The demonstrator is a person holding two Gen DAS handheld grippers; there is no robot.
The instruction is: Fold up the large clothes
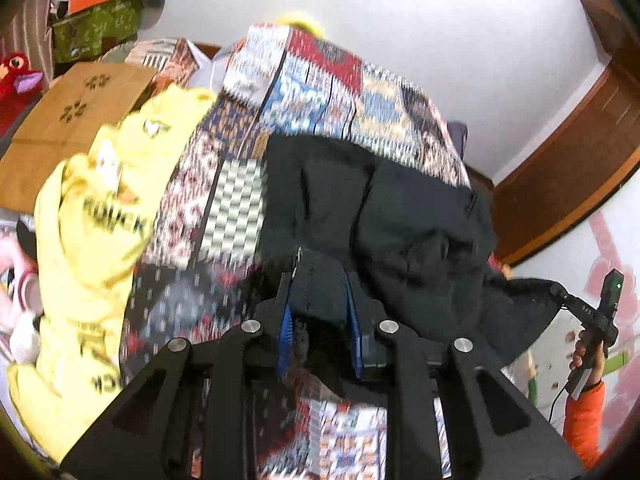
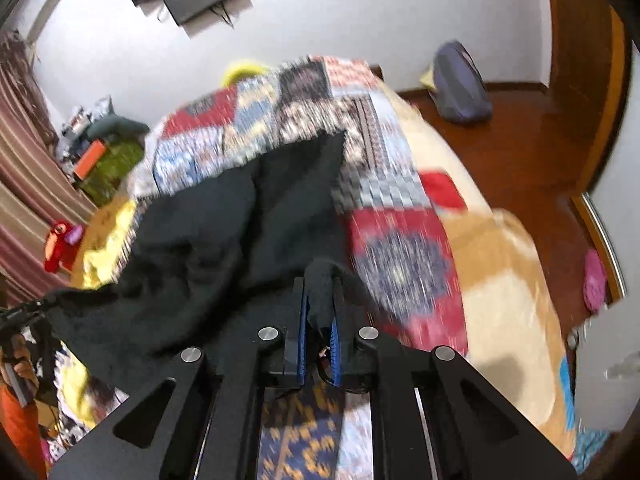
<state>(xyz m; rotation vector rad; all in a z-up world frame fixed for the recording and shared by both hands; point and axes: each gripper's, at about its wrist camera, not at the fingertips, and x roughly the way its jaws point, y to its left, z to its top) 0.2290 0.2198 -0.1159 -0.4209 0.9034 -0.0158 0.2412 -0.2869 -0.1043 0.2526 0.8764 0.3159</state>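
Gripping black garment (image 1: 400, 208) edges, both grippers.

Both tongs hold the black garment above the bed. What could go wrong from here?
1. The right tongs pinch only a narrow bunch of the black garment, so it may slip out.
2. The hanging cloth might drag the yellow hoodie lying beside it on the patchwork quilt.

Bright room, motion blur, fisheye edges.
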